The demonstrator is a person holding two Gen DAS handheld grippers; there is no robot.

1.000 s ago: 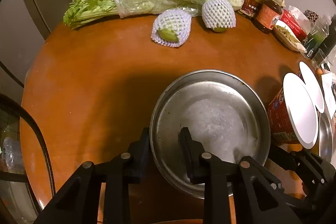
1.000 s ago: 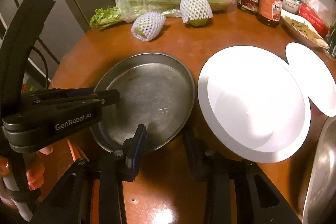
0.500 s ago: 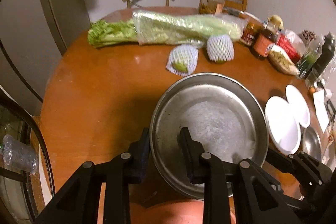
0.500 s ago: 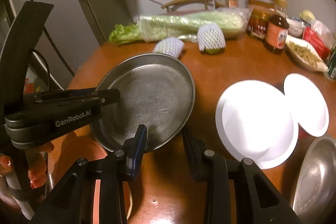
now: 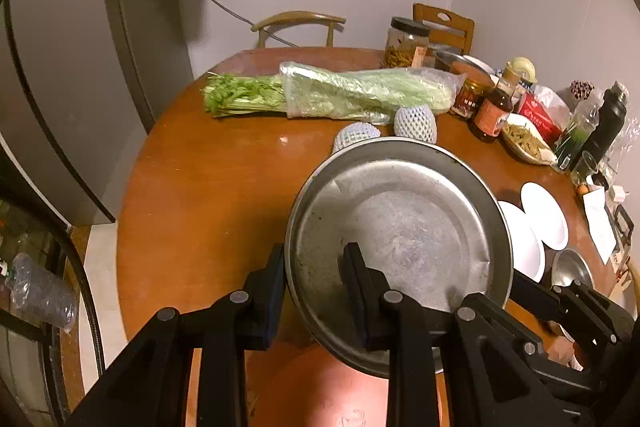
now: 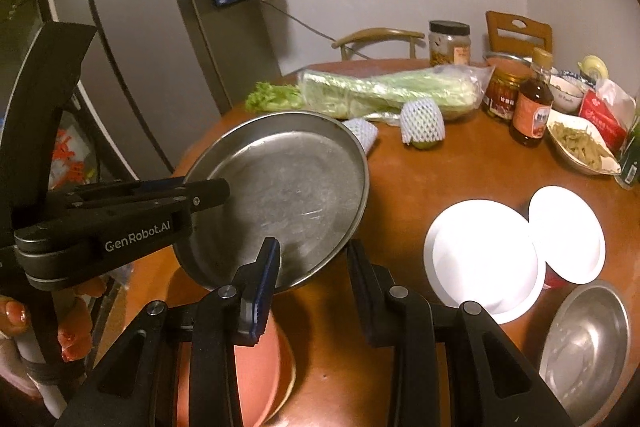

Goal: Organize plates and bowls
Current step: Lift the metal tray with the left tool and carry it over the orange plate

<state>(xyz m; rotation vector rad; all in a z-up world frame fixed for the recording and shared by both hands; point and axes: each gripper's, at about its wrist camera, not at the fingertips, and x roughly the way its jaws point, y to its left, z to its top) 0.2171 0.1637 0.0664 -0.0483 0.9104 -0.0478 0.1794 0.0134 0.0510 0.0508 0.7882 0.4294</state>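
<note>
A large round steel plate [image 5: 400, 239] is held well above the brown round table [image 5: 208, 195]. My left gripper [image 5: 316, 267] is shut on its near rim. My right gripper [image 6: 314, 263] is also closed on the steel plate's [image 6: 288, 187] rim, one finger inside and one outside. An orange-pink plate [image 6: 260, 375] lies on the table right below. Two white plates [image 6: 480, 259] [image 6: 568, 227] lie side by side at the right. A small steel bowl [image 6: 588, 343] sits at the near right.
Bagged celery [image 5: 336, 95] and two fruits in white foam nets [image 6: 422, 121] lie at the back of the table. Jars, a sauce bottle [image 6: 532, 111], a dish of food [image 6: 580, 147] and packets crowd the far right. A grey fridge [image 6: 132, 67] stands left. Chairs stand behind.
Both grippers have risen with the steel plate, lifting it off the table. The table and white plates look farther away, and the orange-pink plate below has come into view.
</note>
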